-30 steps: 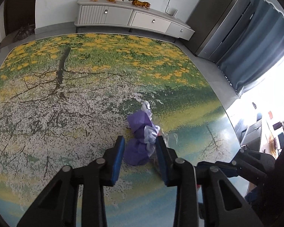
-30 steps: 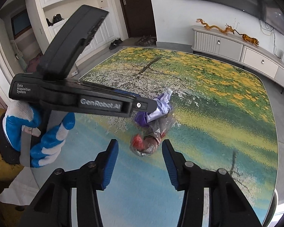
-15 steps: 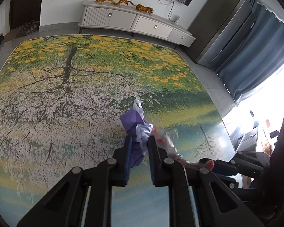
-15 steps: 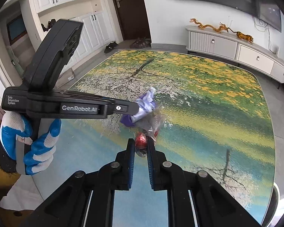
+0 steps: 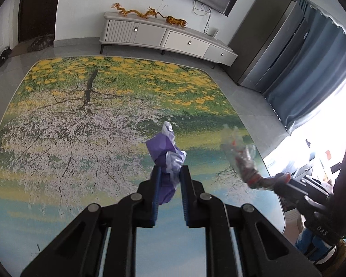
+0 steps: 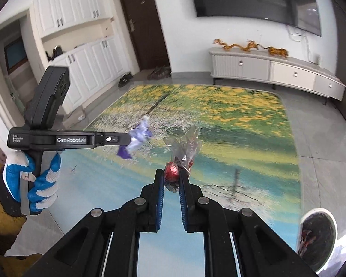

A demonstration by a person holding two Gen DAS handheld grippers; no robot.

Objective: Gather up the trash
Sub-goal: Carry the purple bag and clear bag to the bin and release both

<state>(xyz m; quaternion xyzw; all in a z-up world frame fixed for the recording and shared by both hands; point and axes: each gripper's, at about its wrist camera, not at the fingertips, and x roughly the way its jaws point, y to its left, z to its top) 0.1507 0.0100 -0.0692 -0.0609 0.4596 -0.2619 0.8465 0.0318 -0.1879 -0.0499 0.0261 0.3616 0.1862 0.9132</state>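
Living-room rug (image 5: pixel 85 152) with a printed tree and flowers, seen from above. Nearest: left gripper (image 5: pixel 169 173) clamped on purple crumpled wrapper (image 5: pixel 165 154), lifted clear of the rug. Right gripper (image 6: pixel 171 180) clenched on clear plastic wrapper (image 6: pixel 184 147) with a red bit inside — also off the floor, a little apart from the purple one. Both pieces picked up, so pickup judged done. Left to do: drop into white bin (image 6: pixel 329 219) at the rug's near right corner — probably. Farther away, white TV cabinet (image 5: pixel 163 39) by the wall.
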